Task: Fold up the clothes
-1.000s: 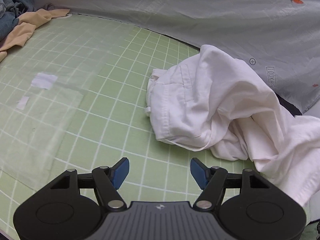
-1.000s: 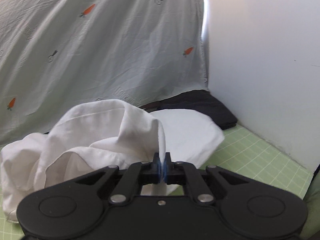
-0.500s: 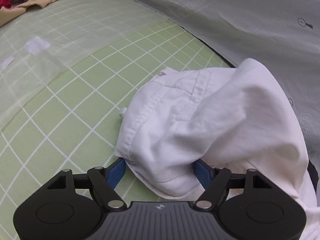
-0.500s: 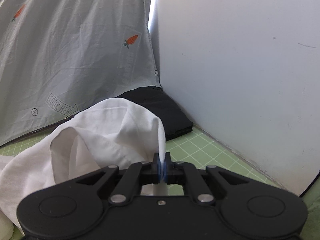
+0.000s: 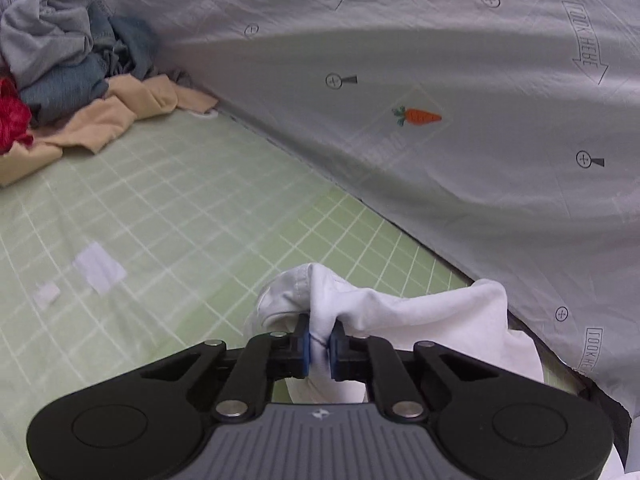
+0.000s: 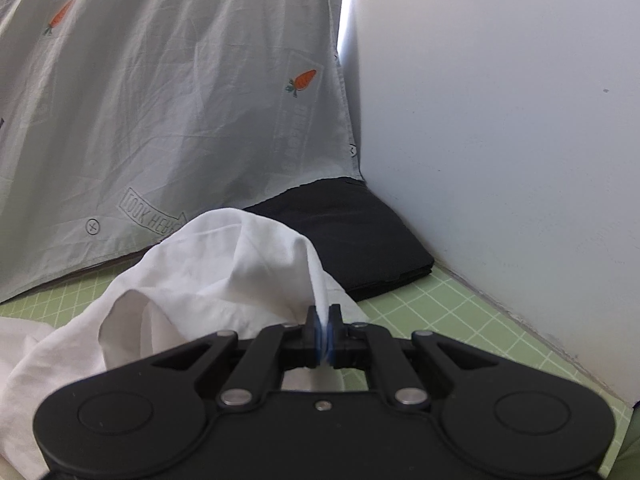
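Observation:
A white garment (image 5: 420, 312) is held by both grippers above the green grid mat (image 5: 180, 208). My left gripper (image 5: 319, 346) is shut on a bunched edge of it; the cloth rises between the blue pads and drapes off to the right. In the right wrist view my right gripper (image 6: 323, 336) is shut on another thin edge of the white garment (image 6: 224, 256), which hangs down to the left onto the mat (image 6: 460, 312).
A pile of grey, blue, tan and red clothes (image 5: 68, 80) lies at the mat's far left. A grey carrot-print sheet (image 5: 440, 100) hangs along the back. A folded black garment (image 6: 352, 236) lies in the corner by a white wall (image 6: 500, 120).
My left gripper moved forward onto the white garment, shut on its edge and lifted it. My right gripper stayed shut on the garment and turned toward the corner.

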The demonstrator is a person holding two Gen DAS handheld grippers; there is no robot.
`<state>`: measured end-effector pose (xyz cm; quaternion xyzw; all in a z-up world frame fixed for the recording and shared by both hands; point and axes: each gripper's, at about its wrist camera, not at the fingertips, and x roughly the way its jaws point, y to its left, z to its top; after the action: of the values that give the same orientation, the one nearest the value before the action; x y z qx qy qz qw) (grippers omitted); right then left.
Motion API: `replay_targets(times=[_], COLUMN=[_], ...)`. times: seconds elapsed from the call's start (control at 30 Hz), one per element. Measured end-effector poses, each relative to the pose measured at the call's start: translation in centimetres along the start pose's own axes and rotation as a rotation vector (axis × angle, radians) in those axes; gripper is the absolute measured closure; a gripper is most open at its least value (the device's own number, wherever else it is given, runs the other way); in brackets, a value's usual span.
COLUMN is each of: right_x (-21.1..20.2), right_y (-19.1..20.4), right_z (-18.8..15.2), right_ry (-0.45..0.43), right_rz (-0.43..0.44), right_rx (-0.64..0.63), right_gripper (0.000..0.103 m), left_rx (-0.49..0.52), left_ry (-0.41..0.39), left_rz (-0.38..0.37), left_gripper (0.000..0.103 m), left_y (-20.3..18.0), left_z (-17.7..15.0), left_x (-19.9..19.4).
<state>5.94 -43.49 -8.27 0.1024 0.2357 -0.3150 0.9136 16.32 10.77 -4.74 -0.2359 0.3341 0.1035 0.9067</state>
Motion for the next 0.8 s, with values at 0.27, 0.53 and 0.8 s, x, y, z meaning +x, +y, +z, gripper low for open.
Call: replay_targets(times=[0.27, 0.53, 0.8], right_x=[-4.6, -7.4, -5.2], right_y=[6.6, 14.9, 18.1], right_z=[-1.4, -3.5, -0.5], right_ry=[-0.023, 0.003, -0.042], right_rz=[0.089, 0.182, 0.112], right_rx=[-0.015, -0.042, -0.006], right_gripper=[0.1, 0.1, 0.1], left_rx=[-0.012, -0.011, 0.046], left_ry=[-0.102, -0.171, -0.189], left_rz=[0.116, 0.224, 0.139], left_gripper=[0.093, 0.094, 0.094], left_y=[9.1, 17.7, 16.0], left_z=[5.1, 10.3, 17.1], left_x=[-4.8, -5.9, 1.4])
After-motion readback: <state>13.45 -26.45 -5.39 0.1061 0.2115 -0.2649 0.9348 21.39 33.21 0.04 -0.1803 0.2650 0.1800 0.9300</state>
